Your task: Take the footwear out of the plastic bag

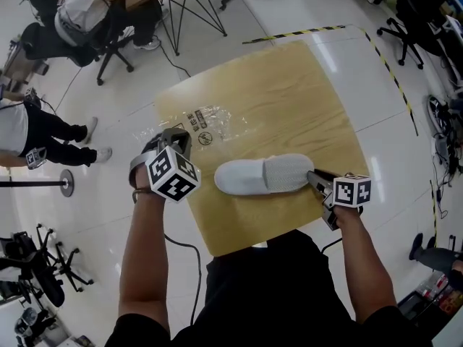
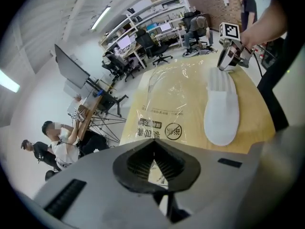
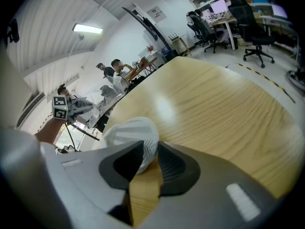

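Left tool [image 2: 152,151] together, bag [image 2: 167,97] edge unseen behind it; right tool [image 3: 147,152] tight on slipper [image 3: 131,131].

One white slipper [image 1: 264,174], one clear plastic bag [image 1: 210,125], one wooden table [image 1: 289,100], two grippers: left gripper [image 2: 153,162], right gripper [image 1: 315,177]

Wooden table [image 1: 289,100] bears a white slipper [image 1: 264,174] and clear bag [image 1: 210,125] (printed).

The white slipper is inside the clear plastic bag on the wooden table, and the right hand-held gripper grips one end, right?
No. The white slipper lies outside the clear plastic bag, beside it on the wooden table; the head view shows this. The right hand-held gripper does grip one end.
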The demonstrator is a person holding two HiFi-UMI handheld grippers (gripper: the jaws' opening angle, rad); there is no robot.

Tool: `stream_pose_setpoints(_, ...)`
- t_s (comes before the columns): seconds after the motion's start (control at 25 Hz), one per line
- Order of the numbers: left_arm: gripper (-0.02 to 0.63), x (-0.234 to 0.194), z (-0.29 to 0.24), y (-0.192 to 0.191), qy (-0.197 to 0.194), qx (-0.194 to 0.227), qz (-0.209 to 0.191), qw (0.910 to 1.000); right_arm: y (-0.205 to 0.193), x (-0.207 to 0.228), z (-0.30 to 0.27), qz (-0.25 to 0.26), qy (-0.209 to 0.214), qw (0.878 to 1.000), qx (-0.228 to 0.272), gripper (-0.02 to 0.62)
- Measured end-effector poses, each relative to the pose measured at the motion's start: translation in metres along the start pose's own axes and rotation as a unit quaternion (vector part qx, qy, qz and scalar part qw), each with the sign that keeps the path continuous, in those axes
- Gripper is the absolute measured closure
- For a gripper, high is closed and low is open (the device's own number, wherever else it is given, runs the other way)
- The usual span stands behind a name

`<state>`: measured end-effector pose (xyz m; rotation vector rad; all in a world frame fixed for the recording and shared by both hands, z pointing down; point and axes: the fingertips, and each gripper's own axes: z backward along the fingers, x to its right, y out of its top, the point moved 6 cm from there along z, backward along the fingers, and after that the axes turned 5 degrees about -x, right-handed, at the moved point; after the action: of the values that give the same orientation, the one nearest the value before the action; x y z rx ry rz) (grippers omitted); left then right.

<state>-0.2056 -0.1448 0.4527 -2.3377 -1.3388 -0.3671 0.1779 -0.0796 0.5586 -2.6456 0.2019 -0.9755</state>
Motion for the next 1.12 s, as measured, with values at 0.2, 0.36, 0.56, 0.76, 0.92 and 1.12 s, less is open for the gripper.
stream_pose_setpoints(0.2,0.600,0.027,-0.020,0.067,-0.033,0.029,-0.041,0.9982,-0.005,-0.001,0.004,-0.004,0.000,1.000,0.006,0.499)
stream_pose_setpoints(0.36,0.599,0.046,-0.044,0.106,-0.065,0.039,-0.063,0.9951,-0.009,-0.002,0.003,-0.014,0.002,1.000,0.011,0.499)
stream_pose_setpoints(0.56,0.599,0.070,-0.071,0.137,-0.096,0.040,-0.096,0.9899,-0.014,-0.005,0.003,-0.021,0.003,1.000,0.012,0.499)
stream_pose_setpoints(0.76,0.598,0.082,-0.093,0.147,-0.113,0.033,-0.111,0.9869,-0.014,-0.008,0.003,-0.027,0.000,0.999,0.017,0.499)
stream_pose_setpoints(0.92,0.587,0.082,-0.105,0.146,-0.114,0.038,-0.096,0.9881,-0.014,-0.011,0.005,-0.028,-0.008,0.999,0.024,0.494)
stream_pose_setpoints(1.12,0.505,0.071,-0.086,0.140,-0.109,0.086,-0.037,0.9897,-0.018,-0.020,0.020,-0.019,-0.029,0.998,0.059,0.369)
